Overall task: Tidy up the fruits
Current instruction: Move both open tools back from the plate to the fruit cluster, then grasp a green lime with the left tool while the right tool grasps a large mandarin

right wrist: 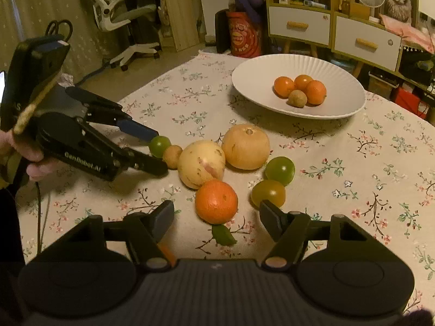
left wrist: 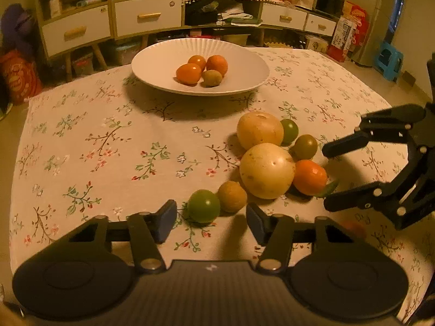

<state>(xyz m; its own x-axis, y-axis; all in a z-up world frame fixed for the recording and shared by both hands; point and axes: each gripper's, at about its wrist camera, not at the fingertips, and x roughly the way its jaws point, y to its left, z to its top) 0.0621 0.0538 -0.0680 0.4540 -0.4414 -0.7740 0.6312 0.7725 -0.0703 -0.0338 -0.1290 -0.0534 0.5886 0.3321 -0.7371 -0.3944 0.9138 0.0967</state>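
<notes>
A white plate [left wrist: 163, 62] [right wrist: 252, 81] at the far side of the table holds three oranges [left wrist: 189, 74] and a small brown fruit [left wrist: 212, 78]. Loose fruit lies on the cloth: two large yellow fruits [left wrist: 267, 171] [left wrist: 259, 129], an orange [left wrist: 310, 177] [right wrist: 216, 201], green fruits [left wrist: 204, 206] [left wrist: 289, 130] [left wrist: 305, 146] and a small brown fruit [left wrist: 232, 196]. My left gripper [left wrist: 211, 221] [right wrist: 159, 150] is open, just before the near green fruit [right wrist: 159, 146]. My right gripper [right wrist: 216, 217] [left wrist: 327, 178] is open, just before the orange.
The table has a floral cloth [left wrist: 108, 149]. A green leaf [right wrist: 223, 235] lies by the orange. Cabinets with drawers [left wrist: 148, 16] stand behind the table, with a blue stool [left wrist: 387, 59] to the right and an office chair [right wrist: 122, 13] on the floor.
</notes>
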